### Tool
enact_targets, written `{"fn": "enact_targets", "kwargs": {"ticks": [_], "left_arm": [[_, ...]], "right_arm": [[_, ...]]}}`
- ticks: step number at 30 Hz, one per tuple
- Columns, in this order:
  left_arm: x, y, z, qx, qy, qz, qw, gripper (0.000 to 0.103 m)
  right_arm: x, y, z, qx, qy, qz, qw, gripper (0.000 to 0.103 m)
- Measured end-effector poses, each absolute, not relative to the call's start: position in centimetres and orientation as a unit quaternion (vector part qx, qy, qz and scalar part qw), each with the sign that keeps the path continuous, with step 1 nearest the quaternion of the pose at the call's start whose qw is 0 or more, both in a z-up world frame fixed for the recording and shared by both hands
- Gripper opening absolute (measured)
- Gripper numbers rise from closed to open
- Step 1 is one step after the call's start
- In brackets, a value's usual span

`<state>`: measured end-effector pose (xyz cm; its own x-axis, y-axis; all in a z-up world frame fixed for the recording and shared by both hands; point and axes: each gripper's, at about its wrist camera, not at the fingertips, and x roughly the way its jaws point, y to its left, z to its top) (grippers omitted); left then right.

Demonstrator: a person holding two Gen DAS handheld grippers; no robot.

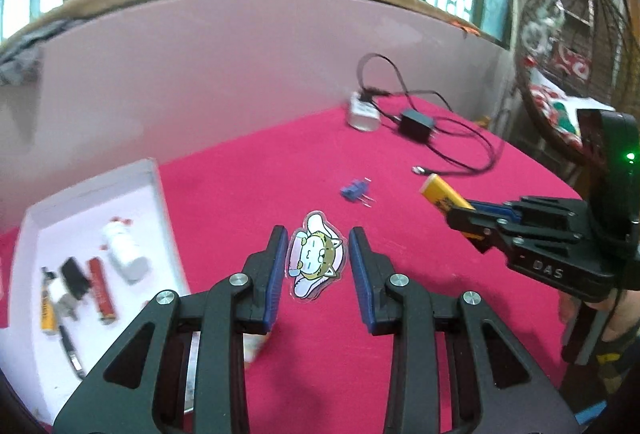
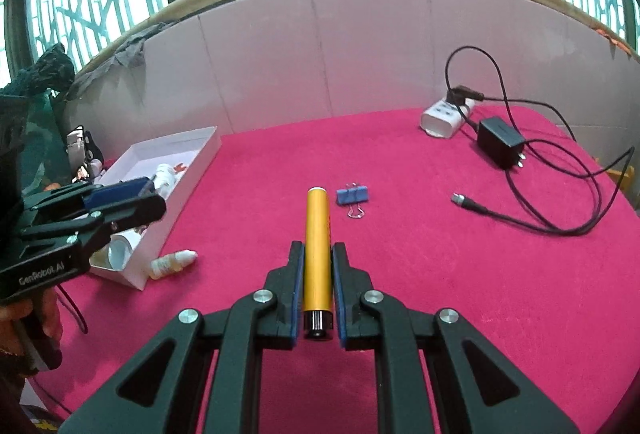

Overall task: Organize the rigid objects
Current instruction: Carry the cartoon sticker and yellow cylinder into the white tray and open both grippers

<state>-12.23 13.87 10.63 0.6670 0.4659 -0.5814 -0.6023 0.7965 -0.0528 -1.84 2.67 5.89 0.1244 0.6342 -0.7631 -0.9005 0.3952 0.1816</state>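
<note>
Right gripper (image 2: 317,282) clamps a smooth yellow tube (image 2: 317,254), level above the red felt cloth (image 2: 440,274), right of the white box (image 1: 160,201). Left gripper (image 1: 318,274) gapes wide over a glossy cat sticker (image 1: 316,258).

Magenta tablecloth (image 2: 440,274), yellow tube (image 2: 317,254), blue binder clip (image 2: 352,195), white box (image 1: 160,201), black adapter (image 2: 500,141)

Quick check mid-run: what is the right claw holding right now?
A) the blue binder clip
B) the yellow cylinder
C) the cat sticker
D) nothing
B: the right claw is shut on the yellow cylinder; the blue binder clip lies on the cloth beyond it.
</note>
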Motion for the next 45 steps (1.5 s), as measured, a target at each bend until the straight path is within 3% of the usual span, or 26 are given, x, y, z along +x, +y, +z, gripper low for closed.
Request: {"fn": "enact_targets", "kwargs": {"ticks": [18, 45], "left_arm": [[-19.1, 16.2, 12.8, -0.154, 0.209, 0.375, 0.89, 0.031], [-27.5, 18.9, 12.8, -0.2, 0.159, 0.446, 0.858, 0.031]], "right_arm": [[-5.1, 6.3, 9.7, -0.157, 0.37, 0.568, 0.718, 0.011], [-11.4, 12.7, 11.5, -0.17, 0.351, 0.613, 0.687, 0.011]]}}
